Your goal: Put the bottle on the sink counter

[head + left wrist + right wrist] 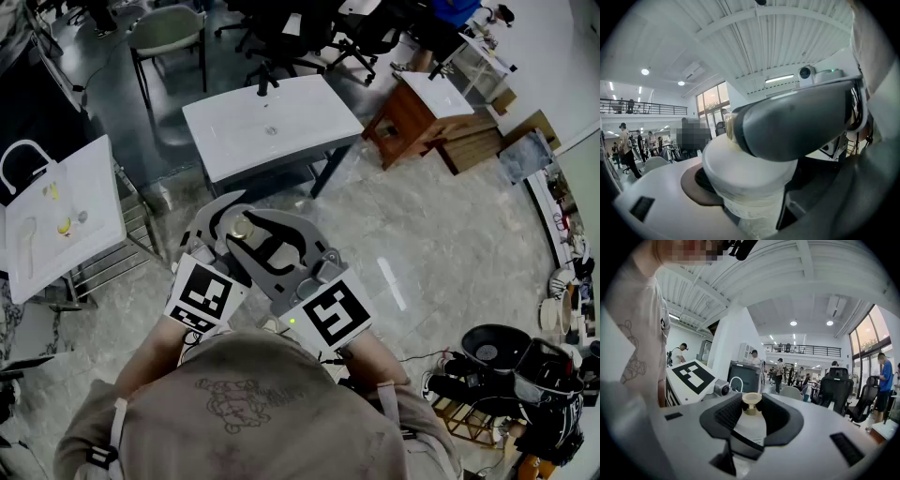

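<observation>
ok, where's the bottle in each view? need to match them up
Head view: bottle at centre, just above the two marker cubes.
Left gripper view: lower centre, white body partly behind a dark jaw.
Right gripper view: lower centre, gold cap up between the jaws.
Shared landmark: left marker cube, also left of the bottle in the right gripper view; not in the left gripper view.

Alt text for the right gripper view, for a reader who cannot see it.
The right gripper is closed on the neck of a white bottle, just below its gold cap. Behind are a marker cube, office chairs and people.
</observation>
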Action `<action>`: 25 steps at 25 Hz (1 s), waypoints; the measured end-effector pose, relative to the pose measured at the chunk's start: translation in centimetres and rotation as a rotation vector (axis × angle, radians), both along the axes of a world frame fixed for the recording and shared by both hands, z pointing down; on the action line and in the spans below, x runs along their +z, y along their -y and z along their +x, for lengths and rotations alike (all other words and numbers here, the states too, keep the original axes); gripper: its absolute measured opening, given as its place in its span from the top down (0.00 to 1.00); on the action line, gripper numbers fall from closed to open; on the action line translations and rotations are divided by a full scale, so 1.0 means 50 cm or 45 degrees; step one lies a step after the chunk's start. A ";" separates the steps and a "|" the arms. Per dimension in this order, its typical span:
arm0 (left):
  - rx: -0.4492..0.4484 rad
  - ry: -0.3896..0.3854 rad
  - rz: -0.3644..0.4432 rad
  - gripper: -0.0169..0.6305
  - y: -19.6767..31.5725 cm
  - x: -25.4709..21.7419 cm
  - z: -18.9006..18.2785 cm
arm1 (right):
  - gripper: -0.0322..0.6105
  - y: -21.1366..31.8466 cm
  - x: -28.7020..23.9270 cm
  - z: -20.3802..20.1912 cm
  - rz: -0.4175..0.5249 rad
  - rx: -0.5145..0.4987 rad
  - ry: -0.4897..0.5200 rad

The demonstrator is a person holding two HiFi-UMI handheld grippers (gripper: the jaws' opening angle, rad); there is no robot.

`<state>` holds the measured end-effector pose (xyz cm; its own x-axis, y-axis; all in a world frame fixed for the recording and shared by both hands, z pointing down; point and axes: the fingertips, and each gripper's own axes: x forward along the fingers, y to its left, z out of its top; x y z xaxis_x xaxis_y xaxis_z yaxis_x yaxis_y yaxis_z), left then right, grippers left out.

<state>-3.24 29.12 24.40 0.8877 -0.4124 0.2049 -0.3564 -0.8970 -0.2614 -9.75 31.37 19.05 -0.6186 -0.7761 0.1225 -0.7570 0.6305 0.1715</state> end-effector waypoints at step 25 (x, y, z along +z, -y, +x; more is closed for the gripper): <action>-0.007 0.046 -0.002 0.46 0.005 0.018 0.077 | 0.74 0.006 0.015 0.080 -0.004 0.013 -0.001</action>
